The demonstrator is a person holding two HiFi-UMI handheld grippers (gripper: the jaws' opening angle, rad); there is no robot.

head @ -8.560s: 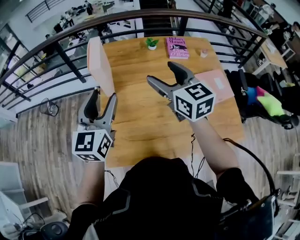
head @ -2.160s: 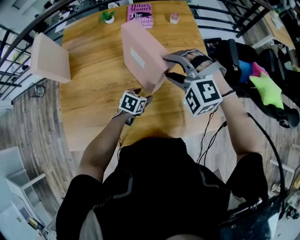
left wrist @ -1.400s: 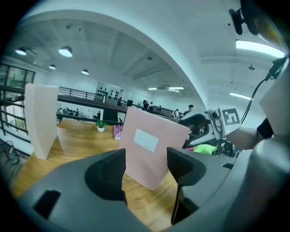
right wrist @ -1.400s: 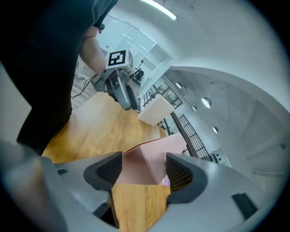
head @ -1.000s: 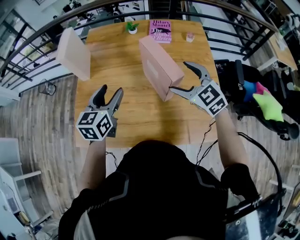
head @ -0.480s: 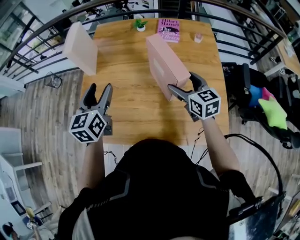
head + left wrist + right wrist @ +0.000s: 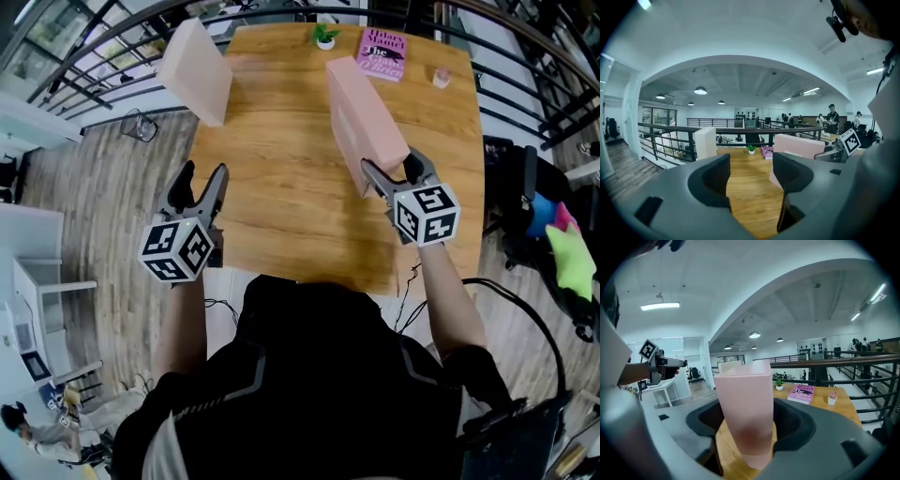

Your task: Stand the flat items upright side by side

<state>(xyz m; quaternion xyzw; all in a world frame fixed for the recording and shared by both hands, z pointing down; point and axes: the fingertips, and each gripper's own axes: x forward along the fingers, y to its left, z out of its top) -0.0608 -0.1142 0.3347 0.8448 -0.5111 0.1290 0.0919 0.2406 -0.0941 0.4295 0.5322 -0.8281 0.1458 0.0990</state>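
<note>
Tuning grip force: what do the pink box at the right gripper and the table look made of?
The near pink box: probably cardboard or paperboard with a matte finish, given its flat dull pink faces, crisp edges and lack of glare. The table: wood or wood-look laminate with a low sheen. Grain streaks show, but the pictures can't settle which.
</note>
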